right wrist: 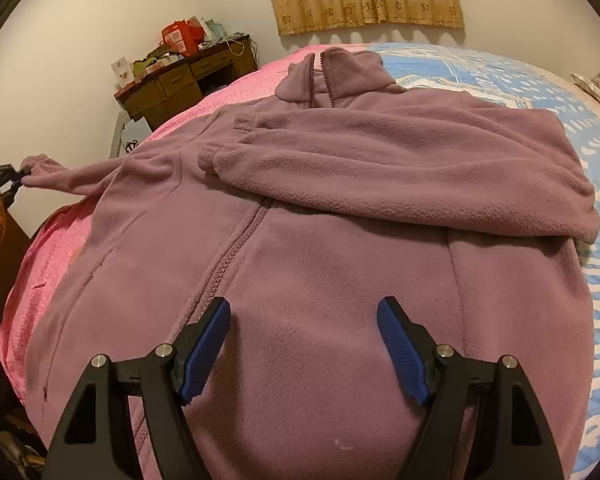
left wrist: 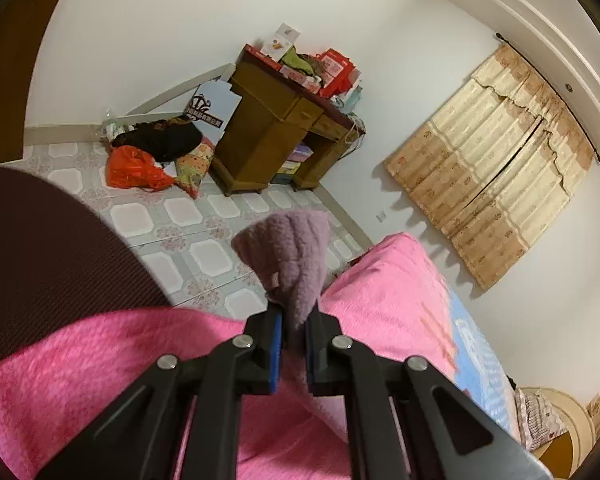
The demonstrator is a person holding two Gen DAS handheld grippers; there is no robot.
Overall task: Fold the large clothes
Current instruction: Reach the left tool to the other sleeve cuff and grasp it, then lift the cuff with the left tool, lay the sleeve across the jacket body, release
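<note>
Purple fleece jacket (right wrist: 320,240) spread on bed (right wrist: 540,92), one sleeve folded across, left gripper (left wrist: 294,320) clamping far-left cuff (left wrist: 288,248), right gripper (right wrist: 304,344) spread wide above hem

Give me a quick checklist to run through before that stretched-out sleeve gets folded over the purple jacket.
1. Left gripper holds the sleeve cuff: ok, fingers shut on it.
2. Other sleeve already folded across the chest: ok.
3. Jacket lies flat on the bed: ok.
4. Right gripper free: ok, open above the jacket, gripping nothing.
5. Zipper closed: ok where visible; the folded sleeve hides part.
6. Grip firm enough for the swing: cannot tell.
</note>
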